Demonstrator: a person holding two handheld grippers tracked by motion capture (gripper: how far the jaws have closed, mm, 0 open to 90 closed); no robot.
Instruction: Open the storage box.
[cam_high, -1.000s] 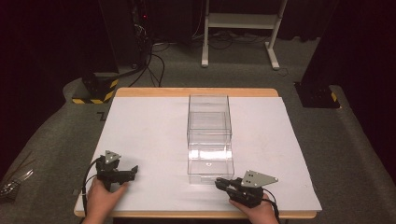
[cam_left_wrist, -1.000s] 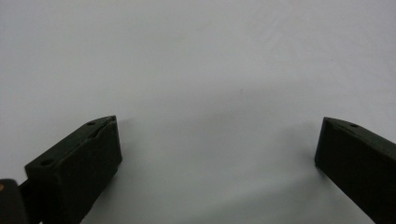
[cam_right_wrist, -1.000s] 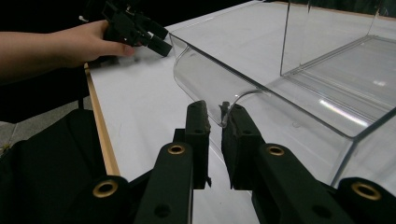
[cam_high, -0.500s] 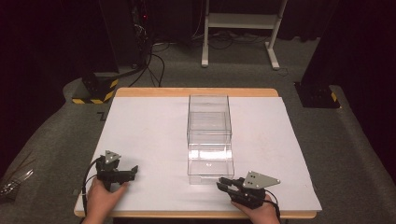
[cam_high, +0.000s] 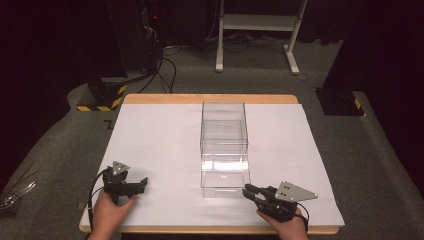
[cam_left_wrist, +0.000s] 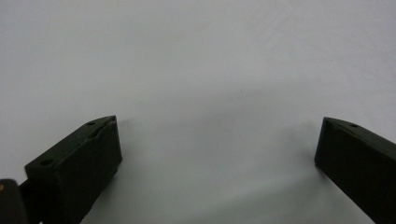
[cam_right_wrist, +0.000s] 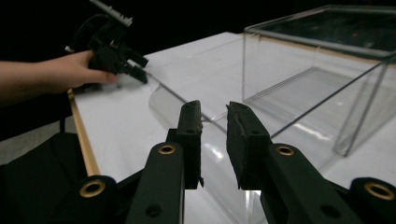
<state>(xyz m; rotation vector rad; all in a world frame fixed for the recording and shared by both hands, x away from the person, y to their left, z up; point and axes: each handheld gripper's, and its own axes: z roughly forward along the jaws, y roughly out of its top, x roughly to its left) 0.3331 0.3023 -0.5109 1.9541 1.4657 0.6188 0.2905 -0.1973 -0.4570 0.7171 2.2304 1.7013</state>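
Note:
A clear plastic box (cam_high: 224, 127) stands mid-table, with a lower clear section (cam_high: 225, 172) reaching toward the near edge. My right gripper (cam_high: 248, 191) lies at that section's front right corner. In the right gripper view its jaws (cam_right_wrist: 214, 116) stand only a narrow gap apart, with the clear section's rounded edge (cam_right_wrist: 156, 100) just beyond them; nothing is visibly clamped. My left gripper (cam_high: 142, 182) rests on the white table (cam_high: 160, 140) to the near left, well away from the box. Its jaws (cam_left_wrist: 217, 144) are wide open over the bare white surface.
The table's wooden edge (cam_high: 210, 98) runs along the far side. On the dark floor beyond are a yellow-black striped base (cam_high: 102, 97), cables and a white stand (cam_high: 255, 25). In the right gripper view, the other hand (cam_right_wrist: 70, 72) holds its gripper (cam_right_wrist: 137, 70) farther off.
My right gripper has shifted slightly to the right beside the box's front corner. The left gripper and the box have stayed put.

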